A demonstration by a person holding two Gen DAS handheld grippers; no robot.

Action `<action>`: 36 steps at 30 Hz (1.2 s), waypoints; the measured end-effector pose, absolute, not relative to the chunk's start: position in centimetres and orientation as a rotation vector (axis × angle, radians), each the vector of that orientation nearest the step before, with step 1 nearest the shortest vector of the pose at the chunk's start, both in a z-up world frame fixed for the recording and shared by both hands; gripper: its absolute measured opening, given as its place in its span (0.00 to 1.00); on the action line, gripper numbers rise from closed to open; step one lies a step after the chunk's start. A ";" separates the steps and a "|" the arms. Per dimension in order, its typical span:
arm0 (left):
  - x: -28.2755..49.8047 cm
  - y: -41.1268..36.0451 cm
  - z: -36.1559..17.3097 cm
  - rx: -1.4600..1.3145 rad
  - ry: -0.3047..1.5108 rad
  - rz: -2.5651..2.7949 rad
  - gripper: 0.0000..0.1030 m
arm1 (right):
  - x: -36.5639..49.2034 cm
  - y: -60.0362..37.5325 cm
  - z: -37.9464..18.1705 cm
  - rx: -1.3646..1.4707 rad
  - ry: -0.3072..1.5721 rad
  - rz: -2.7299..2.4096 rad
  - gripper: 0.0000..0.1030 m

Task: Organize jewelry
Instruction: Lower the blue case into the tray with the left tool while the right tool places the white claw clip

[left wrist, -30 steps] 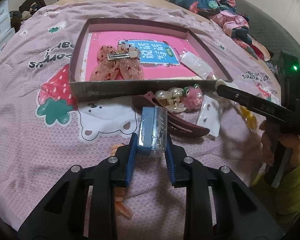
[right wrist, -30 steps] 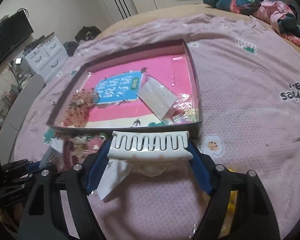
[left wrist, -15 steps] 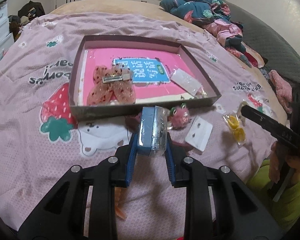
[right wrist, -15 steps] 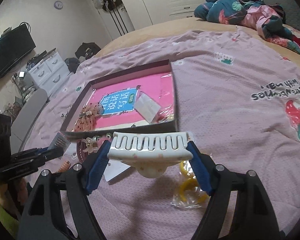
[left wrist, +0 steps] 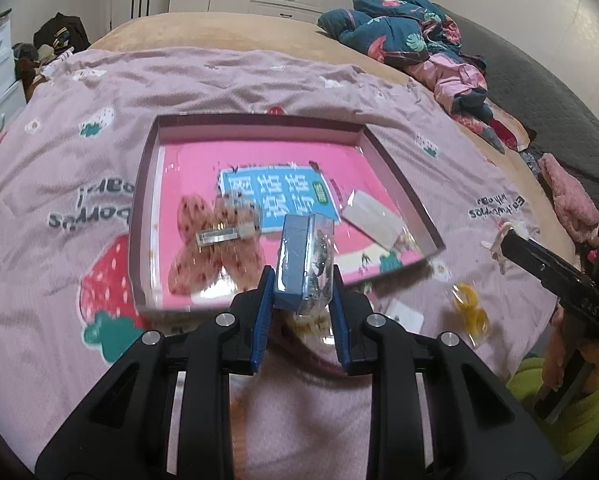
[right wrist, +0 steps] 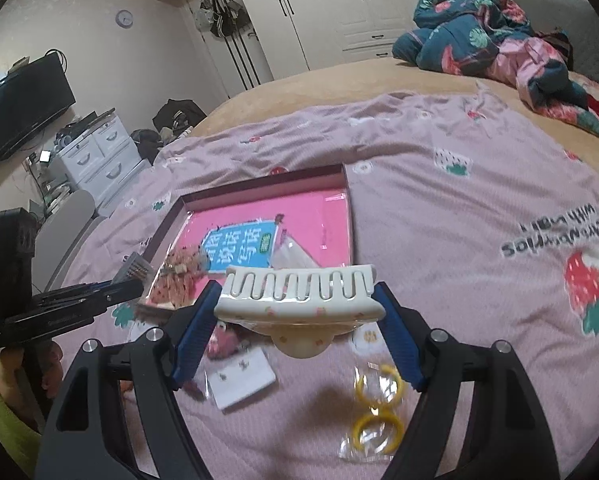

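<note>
The left gripper is clenching a blue packet (contents blurred); the right gripper is grasping a white claw clip over the pink bedspread.

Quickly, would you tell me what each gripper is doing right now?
Left gripper: shut on blue jewelry packet.
Right gripper: shut on white claw hair clip.

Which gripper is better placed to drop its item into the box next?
Left. The left gripper, holding the blue packet, hangs at the box's near edge; the right gripper with the white claw clip sits farther back.
</note>
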State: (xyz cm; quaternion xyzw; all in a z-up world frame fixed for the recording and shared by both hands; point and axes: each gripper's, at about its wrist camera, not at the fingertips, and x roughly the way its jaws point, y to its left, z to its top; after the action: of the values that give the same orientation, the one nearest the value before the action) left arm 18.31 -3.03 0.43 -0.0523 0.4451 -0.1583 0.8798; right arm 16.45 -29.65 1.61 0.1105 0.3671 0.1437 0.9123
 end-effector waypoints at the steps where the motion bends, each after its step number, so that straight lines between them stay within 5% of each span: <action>1: 18.6 -3.1 0.6 -0.106 0.925 -0.327 0.18 | 16.9 -29.5 1.7 0.224 0.756 0.298 0.73; 36: 25.6 -5.9 -5.1 -0.047 1.059 -0.352 0.18 | 32.3 -23.7 -3.1 0.121 0.942 0.283 0.73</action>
State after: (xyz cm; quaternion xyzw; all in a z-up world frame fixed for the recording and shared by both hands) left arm 25.59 -5.91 -5.15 -0.0222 0.5024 -0.1672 0.8480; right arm 32.31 -23.67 -3.07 0.0580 0.4519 0.1358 0.8798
